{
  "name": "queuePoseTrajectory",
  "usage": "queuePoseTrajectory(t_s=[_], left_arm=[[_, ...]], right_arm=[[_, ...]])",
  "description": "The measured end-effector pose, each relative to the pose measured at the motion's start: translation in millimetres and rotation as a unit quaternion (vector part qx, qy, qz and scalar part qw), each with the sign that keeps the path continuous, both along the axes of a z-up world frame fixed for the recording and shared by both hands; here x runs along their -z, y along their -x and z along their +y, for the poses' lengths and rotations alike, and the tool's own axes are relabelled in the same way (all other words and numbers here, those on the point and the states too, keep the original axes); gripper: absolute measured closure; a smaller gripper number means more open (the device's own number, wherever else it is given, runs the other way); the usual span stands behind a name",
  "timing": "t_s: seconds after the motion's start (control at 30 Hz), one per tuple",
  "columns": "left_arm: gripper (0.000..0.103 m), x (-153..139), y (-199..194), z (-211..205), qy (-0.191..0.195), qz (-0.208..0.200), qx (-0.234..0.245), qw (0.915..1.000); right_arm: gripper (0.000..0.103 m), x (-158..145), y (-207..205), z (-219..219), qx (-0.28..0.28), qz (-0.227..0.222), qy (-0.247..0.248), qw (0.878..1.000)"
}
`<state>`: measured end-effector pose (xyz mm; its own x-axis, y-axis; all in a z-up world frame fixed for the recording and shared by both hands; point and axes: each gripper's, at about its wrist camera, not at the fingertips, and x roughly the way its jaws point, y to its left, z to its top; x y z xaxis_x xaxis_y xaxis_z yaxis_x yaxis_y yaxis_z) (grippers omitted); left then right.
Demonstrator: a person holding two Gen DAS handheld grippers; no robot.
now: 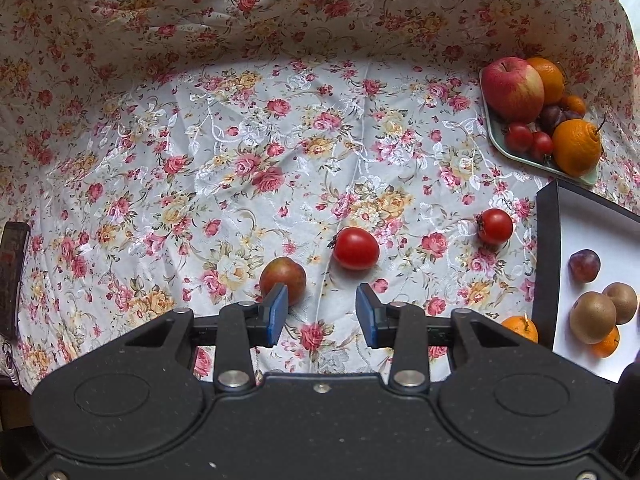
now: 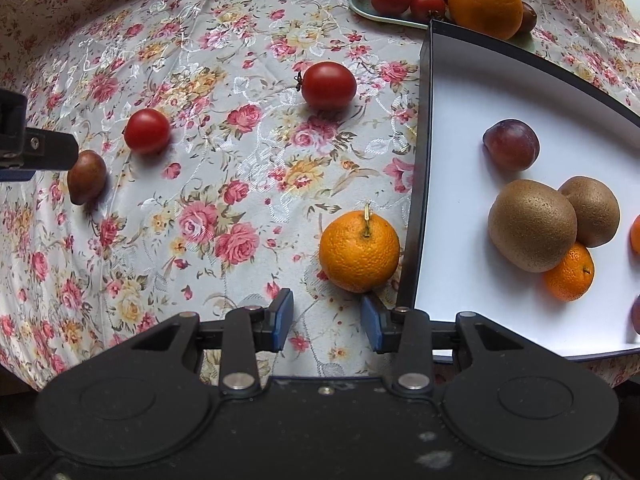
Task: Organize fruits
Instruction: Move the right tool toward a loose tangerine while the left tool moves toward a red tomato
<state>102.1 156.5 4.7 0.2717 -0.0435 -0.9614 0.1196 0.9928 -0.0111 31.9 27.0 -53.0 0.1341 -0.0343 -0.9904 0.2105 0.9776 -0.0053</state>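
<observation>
My left gripper (image 1: 322, 314) is open and empty, low over the floral cloth. A reddish plum (image 1: 283, 279) sits just ahead of its left finger, a red tomato (image 1: 356, 248) ahead of centre, and a second tomato (image 1: 495, 226) further right. My right gripper (image 2: 327, 316) is open and empty, with a mandarin (image 2: 359, 256) just ahead of its right finger. The plum (image 2: 86, 176) and both tomatoes (image 2: 147, 131) (image 2: 329, 85) also show in the right wrist view. A black-rimmed white box (image 2: 452, 184) holds a plum (image 2: 511, 144), two kiwis (image 2: 532, 226) and small mandarins (image 2: 569, 274).
A green tray (image 1: 496, 136) at the far right holds an apple (image 1: 513, 89), oranges (image 1: 577, 147), small tomatoes and dark plums. The floral cloth (image 1: 240, 140) rises as a backdrop behind. A dark object (image 1: 12, 272) stands at the left edge.
</observation>
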Motion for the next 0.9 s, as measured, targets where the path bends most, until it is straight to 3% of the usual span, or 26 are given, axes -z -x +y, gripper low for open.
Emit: queuePoseTrajectory(t_s=[0.7,0.9], left_arm=[[0.055,0.2,-0.2,17.4,0.006,0.001,-0.011,0.9999],[0.055,0.4,-1.0,19.7,0.008,0.004,-0.013,0.9999]], right_arm=[[0.065,-1.9,-32.8,-11.7,0.108,-0.046,0.042,0.992],[0.064,-0.8,-39.4,-3.7,0.086,-0.063,0.072,0.992]])
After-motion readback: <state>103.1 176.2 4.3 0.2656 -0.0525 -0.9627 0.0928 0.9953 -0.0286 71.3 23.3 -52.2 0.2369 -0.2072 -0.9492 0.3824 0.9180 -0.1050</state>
